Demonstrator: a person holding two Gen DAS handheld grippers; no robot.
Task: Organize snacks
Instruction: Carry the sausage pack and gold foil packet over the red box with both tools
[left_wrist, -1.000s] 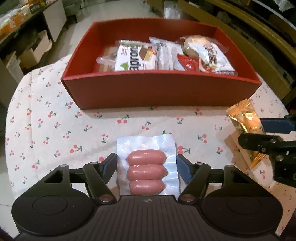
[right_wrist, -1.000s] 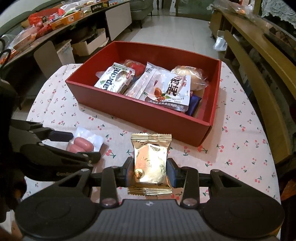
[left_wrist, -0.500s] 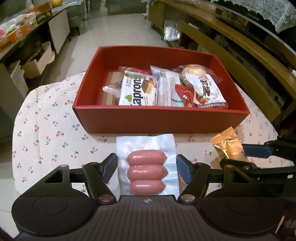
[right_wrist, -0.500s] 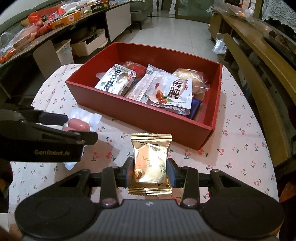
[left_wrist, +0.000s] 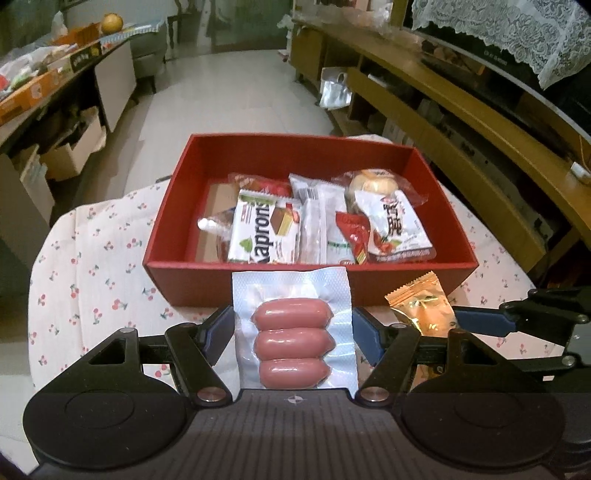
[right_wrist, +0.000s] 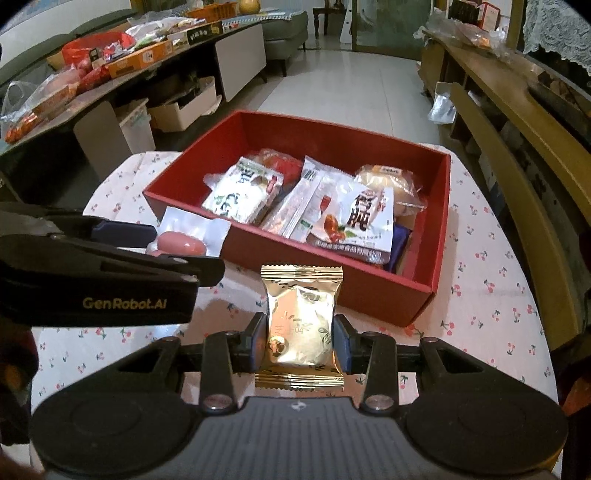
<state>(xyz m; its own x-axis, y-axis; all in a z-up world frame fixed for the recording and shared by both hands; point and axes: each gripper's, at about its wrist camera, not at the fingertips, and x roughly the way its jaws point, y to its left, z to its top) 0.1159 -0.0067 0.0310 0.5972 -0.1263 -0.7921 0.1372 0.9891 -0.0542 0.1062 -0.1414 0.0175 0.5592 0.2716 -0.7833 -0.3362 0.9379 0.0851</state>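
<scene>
My left gripper (left_wrist: 293, 326) is shut on a clear vacuum pack of three pink sausages (left_wrist: 291, 341) and holds it off the table, just in front of the red box (left_wrist: 184, 280). My right gripper (right_wrist: 300, 332) is shut on a gold foil snack packet (right_wrist: 300, 325), held upright before the box's near wall (right_wrist: 369, 295). Inside the box lie several wrapped snacks, among them a white wafer pack (left_wrist: 264, 230) and a bun (left_wrist: 373, 182). From the right wrist view, the left fingers (right_wrist: 122, 266) and the sausage pack (right_wrist: 181, 243) show at the left.
The box stands on a round table with a cherry-print cloth (left_wrist: 92, 266). A wooden shelf unit (left_wrist: 480, 122) runs along the right. At the left, a long counter (right_wrist: 92, 74) carries more packets and boxes. Tiled floor lies beyond the table.
My left gripper has risen with the sausage pack, so the box now sits lower and smaller in its view. The right gripper with the gold packet has stayed where it was.
</scene>
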